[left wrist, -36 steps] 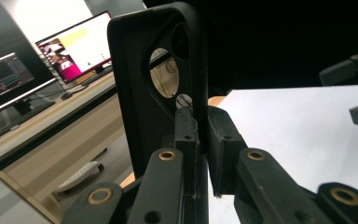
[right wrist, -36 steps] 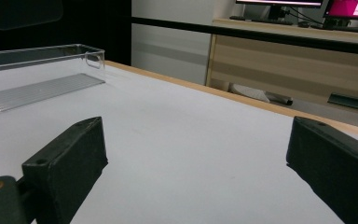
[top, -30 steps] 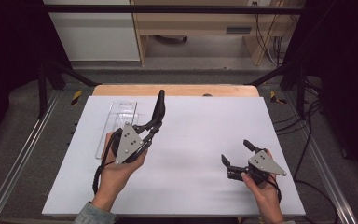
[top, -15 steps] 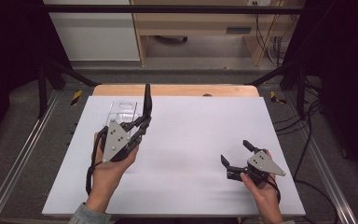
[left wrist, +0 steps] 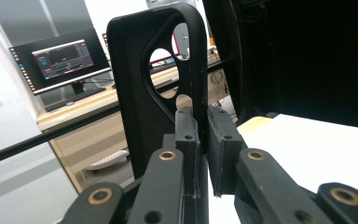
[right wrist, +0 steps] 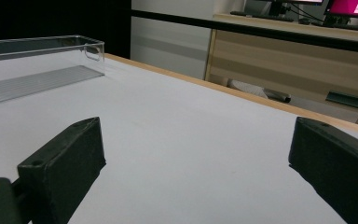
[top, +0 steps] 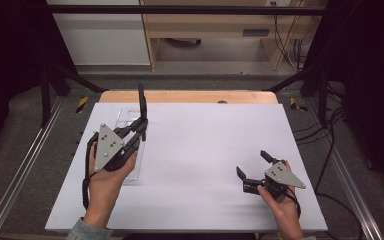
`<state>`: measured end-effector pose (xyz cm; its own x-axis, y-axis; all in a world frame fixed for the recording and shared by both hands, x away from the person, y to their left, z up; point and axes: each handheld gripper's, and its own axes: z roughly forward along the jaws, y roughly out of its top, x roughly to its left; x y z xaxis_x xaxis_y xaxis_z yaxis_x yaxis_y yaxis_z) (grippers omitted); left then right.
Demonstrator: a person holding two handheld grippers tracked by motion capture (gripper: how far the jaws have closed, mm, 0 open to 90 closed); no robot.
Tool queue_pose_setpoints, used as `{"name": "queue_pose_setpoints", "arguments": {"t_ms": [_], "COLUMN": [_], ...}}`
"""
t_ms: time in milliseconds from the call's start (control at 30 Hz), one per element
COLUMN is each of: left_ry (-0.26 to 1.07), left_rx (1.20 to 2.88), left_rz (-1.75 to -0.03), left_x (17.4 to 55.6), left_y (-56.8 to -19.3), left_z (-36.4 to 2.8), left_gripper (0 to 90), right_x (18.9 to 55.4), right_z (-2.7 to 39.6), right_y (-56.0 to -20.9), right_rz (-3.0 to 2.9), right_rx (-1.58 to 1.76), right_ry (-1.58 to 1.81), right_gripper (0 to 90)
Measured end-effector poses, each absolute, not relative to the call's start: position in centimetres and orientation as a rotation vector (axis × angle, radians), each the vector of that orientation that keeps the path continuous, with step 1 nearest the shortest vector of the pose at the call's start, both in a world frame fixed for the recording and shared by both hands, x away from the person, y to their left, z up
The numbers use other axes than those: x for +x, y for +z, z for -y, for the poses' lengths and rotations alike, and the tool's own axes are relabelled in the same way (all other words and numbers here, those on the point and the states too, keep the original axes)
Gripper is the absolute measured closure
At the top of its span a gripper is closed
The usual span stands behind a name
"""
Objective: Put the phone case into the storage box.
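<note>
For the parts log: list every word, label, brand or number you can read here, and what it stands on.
No text can be read.
Monitor: screen content too small and blurred.
Black flat part held in the left gripper: no marking visible.
Clear tray: no label.

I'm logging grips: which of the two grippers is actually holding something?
The left gripper: its jaws are clamped on a flat black plate with cutouts, held upright. The right gripper stands open and empty.
</note>
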<state>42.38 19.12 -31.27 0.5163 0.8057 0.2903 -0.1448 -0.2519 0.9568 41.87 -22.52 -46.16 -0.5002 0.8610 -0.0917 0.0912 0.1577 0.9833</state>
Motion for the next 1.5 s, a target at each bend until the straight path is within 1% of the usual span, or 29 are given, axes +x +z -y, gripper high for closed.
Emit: {"name": "queue_pose_setpoints", "arguments": {"t_ms": [433,633,733,900,1133,1500], "left_ry": [0.990,0.998,0.970,0.966,0.988,0.986], "left_rx": [1.547,1.497,1.478,1.462,1.439,1.410], "left_rz": [-0.639,-0.684,-0.727,-0.765,-0.808,-0.860], "left_x": [42.0,41.8,41.7,41.8,41.8,41.9], "left_y": [-31.0,-31.1,-31.4,-31.6,-31.4,-31.5], "left_z": [-20.1,-20.9,-21.2,-21.9,-22.9,-23.8], "left_gripper": [83.2,83.2,83.2,83.2,83.2,83.2], "right_x": [41.8,41.7,41.7,41.6,41.5,41.4], "right_z": [22.5,22.7,22.7,22.7,22.7,22.6], "right_y": [-46.0,-46.0,-45.9,-45.8,-45.9,-45.9], "right_rz": [-1.733,-1.730,-1.726,-1.724,-1.730,-1.730], "right_rx": [0.913,0.913,0.916,0.913,0.916,0.915], "right_ry": [1.414,1.417,1.419,1.423,1.426,1.425], "right_gripper": [3.4,3.4,3.4,3.4,3.5,3.4]}}
